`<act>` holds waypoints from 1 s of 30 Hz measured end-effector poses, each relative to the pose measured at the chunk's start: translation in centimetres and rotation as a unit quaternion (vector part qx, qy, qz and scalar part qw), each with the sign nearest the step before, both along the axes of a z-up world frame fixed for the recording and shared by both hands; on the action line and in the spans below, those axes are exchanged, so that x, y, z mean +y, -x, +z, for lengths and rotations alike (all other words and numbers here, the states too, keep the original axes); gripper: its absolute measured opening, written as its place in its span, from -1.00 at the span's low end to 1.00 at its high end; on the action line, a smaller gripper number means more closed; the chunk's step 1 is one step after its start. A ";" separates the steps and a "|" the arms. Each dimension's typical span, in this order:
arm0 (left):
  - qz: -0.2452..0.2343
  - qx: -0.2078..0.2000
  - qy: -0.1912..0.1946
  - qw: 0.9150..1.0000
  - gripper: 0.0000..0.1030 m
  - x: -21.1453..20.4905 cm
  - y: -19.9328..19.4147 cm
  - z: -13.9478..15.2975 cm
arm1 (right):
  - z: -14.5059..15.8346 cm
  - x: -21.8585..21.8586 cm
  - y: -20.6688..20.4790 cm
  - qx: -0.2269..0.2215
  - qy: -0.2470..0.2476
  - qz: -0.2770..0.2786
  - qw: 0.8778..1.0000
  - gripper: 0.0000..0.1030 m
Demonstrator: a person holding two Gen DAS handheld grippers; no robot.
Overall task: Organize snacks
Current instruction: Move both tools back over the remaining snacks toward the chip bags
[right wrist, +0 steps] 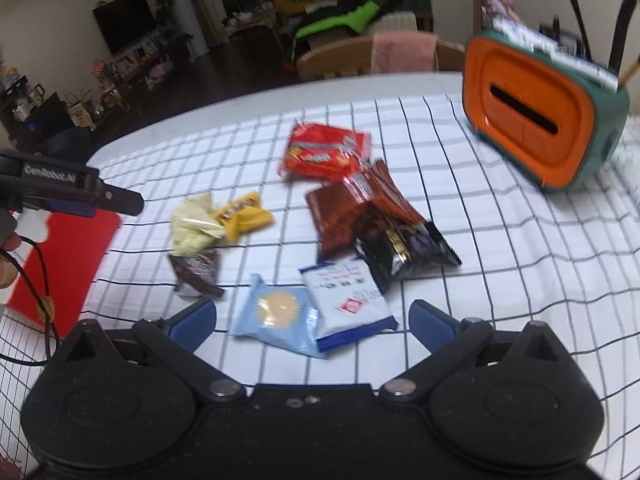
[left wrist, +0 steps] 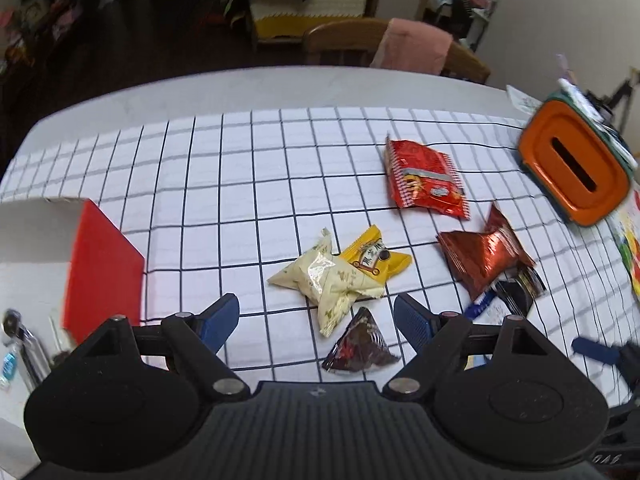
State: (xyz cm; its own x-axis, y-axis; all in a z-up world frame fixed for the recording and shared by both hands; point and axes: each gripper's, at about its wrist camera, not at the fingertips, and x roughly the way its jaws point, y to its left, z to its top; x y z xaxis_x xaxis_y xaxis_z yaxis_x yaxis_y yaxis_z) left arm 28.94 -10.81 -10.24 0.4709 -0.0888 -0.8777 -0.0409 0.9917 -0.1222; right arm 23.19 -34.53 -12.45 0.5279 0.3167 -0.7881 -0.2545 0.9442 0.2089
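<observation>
Left gripper (left wrist: 316, 316) was held with jaws spread, nothing between pads, above cream packet (left wrist: 328, 280) and dark triangular packet (left wrist: 360, 344); right gripper (right wrist: 312, 320) likewise wide and empty, over light-blue packet (right wrist: 276, 316) and white-blue packet (right wrist: 348, 300); approach step judged, no snack yet taken; next move judged: descent and closing on single wrapper; snacks were scattered loose on checked cloth (left wrist: 224, 184); red box (left wrist: 104, 272) lay at left, interior not seen; orange-lidded bin (right wrist: 532, 112) stood at right, slot dark, contents not shown.
</observation>
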 end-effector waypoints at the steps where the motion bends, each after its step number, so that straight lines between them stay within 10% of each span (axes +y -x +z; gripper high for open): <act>1: 0.008 0.007 0.002 1.000 0.65 0.0 -0.5 -0.3 | -0.4 -0.2 -0.4 0.004 -0.002 0.000 1.000 0.99; 30: 0.146 0.121 0.042 0.981 0.54 0.3 -8.4 -7.7 | -5.1 0.3 -3.6 0.018 0.031 0.010 0.999 0.31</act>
